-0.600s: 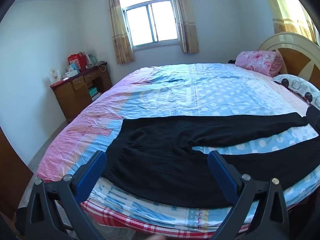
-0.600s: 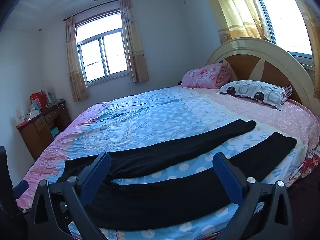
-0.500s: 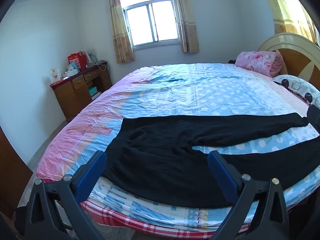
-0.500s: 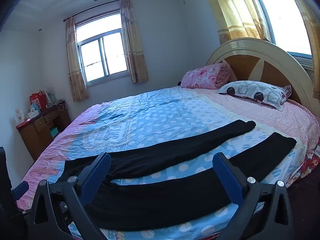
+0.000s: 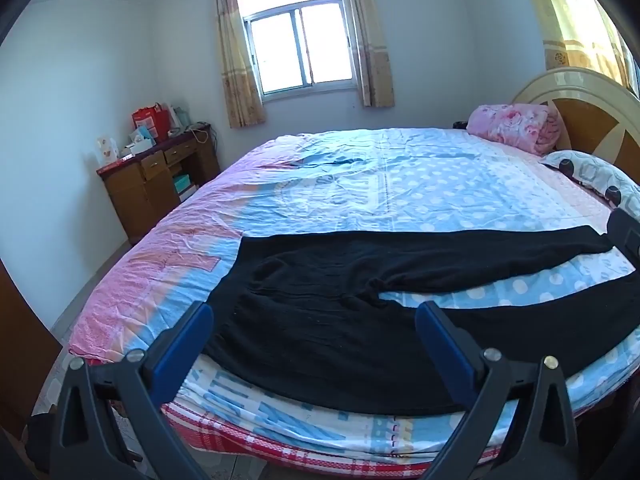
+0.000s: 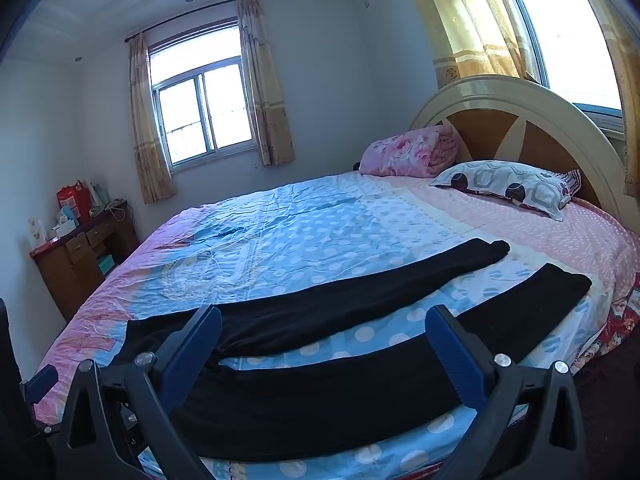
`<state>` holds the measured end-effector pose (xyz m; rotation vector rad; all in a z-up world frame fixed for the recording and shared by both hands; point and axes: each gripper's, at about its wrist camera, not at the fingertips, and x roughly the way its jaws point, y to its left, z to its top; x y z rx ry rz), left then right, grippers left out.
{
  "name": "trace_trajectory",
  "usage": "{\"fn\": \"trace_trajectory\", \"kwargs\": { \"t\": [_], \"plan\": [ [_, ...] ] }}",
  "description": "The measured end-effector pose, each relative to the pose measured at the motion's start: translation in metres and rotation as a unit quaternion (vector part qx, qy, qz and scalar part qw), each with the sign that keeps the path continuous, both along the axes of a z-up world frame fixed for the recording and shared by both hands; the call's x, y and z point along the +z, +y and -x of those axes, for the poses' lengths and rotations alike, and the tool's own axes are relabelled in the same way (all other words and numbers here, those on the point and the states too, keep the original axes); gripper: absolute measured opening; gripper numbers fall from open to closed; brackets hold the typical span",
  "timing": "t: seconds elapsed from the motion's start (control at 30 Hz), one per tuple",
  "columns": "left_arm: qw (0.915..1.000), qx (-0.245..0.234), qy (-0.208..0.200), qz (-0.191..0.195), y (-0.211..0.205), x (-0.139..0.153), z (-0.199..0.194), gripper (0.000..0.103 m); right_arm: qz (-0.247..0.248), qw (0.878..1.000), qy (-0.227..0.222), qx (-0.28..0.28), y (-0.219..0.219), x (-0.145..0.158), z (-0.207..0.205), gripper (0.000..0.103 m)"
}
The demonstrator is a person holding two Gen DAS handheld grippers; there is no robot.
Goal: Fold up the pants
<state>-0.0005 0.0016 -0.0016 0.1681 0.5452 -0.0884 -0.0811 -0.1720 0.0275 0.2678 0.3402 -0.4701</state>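
Observation:
Black pants (image 5: 320,312) lie spread flat along the near edge of the bed (image 5: 380,184), waist to the left, both legs stretching right. In the right wrist view the pants (image 6: 360,376) show two separate legs, the cuffs ending near the pillow side. My left gripper (image 5: 314,312) hovers open before the waist and hip part, with nothing between its blue fingers (image 5: 188,332). The right gripper (image 6: 324,316) is open too, held in front of the legs, its blue fingers (image 6: 452,344) wide apart and touching nothing.
A patterned pillow (image 6: 508,184) and a rolled pink blanket (image 6: 412,152) lie at the rounded headboard (image 6: 520,100). A wooden desk (image 5: 156,184) with boxes stands by the left wall under a curtained window (image 5: 300,48). The left gripper's tip (image 6: 40,380) shows at the right wrist view's left edge.

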Motion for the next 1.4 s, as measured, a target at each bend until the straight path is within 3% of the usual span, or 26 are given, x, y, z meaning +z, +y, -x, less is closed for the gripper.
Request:
{"fn": "trace_trajectory", "kwargs": {
  "t": [1.4],
  "plan": [
    [0.9999,-0.006,0.007,0.005,-0.003,0.0007,0.0013,0.103,-0.005,1.0,0.005,-0.004,-0.0064,-0.0047,-0.0012,0.102]
  ]
}}
